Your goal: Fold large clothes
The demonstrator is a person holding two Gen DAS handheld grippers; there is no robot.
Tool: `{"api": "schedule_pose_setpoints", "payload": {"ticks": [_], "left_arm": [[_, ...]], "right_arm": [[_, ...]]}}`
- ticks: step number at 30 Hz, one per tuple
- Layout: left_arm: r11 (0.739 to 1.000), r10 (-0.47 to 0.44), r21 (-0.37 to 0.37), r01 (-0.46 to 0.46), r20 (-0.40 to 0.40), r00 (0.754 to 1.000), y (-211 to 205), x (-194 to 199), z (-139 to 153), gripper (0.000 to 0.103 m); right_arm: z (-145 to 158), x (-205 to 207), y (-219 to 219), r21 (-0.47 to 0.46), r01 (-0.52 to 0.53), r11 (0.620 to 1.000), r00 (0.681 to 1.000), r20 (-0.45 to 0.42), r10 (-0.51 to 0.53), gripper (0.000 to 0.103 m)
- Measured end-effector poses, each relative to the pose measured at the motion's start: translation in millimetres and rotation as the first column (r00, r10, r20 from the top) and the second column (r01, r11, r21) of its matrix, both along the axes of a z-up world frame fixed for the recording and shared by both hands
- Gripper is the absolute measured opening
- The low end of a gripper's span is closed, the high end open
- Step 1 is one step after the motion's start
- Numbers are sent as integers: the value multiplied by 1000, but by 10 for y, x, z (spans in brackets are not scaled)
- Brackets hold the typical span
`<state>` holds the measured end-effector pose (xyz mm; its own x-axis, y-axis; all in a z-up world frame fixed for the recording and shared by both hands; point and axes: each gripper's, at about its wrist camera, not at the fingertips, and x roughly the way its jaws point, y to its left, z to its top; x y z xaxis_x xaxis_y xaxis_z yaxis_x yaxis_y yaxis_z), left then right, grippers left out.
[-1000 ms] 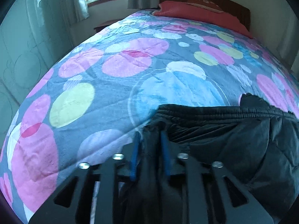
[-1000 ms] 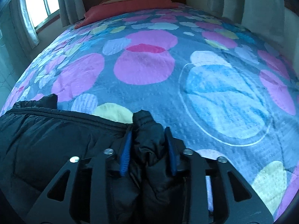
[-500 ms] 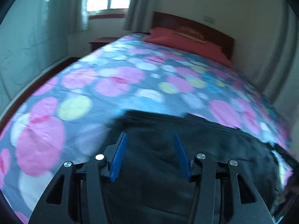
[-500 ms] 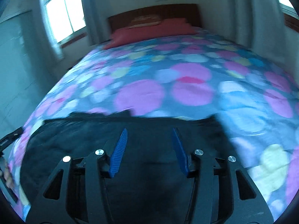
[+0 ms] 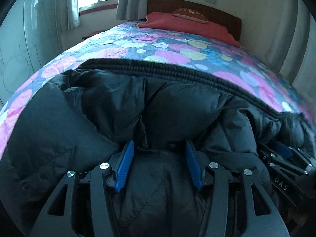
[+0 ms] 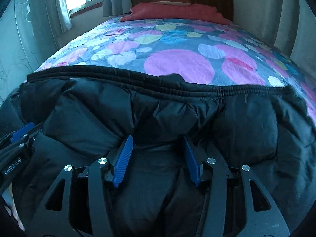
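At the near edge of the bed: left hand-held gripper and right hand-held gripper, jaws just opened to about half, gripping nothing, poised over the black puffer jacket. Spread flat, ribbed hem at the far side. Likely light, soft, springy, slick-shelled; best pinched at hem or seams. Beyond, dotted bedspread, red pillow.
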<state>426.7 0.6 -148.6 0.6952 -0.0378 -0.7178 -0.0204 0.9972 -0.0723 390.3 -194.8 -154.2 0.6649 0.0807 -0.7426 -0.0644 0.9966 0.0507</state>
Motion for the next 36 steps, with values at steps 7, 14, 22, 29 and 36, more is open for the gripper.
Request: {"api": "schedule_pose_setpoints", "payload": {"ticks": [7,14,22,29,36], "left_arm": [[999,1,41,-1,-4,1000,-57,0,-70,53],[999,9,-46,-9,2,1000,308,-231,293,53],[990,135,-36,-134,32,990,863,-295,253,53],[991,132,8,-132,18,991,804,-254,-4,53],[992,122,-18,-123,-8,992,882,-369,221,53]], "right_arm": [[-41,-3,-13,0,9,1000,1000,16,-9,51],[436,-322,-392,51,24,998,996,83,-28,57],[210,-399,-1029,-55,148,987,988,40,-146,59],[-78,-332,-1027,-54,160,986,987,39,-158,60],[204,-565,-1239,19,188,982,982,25,-188,60]]}}
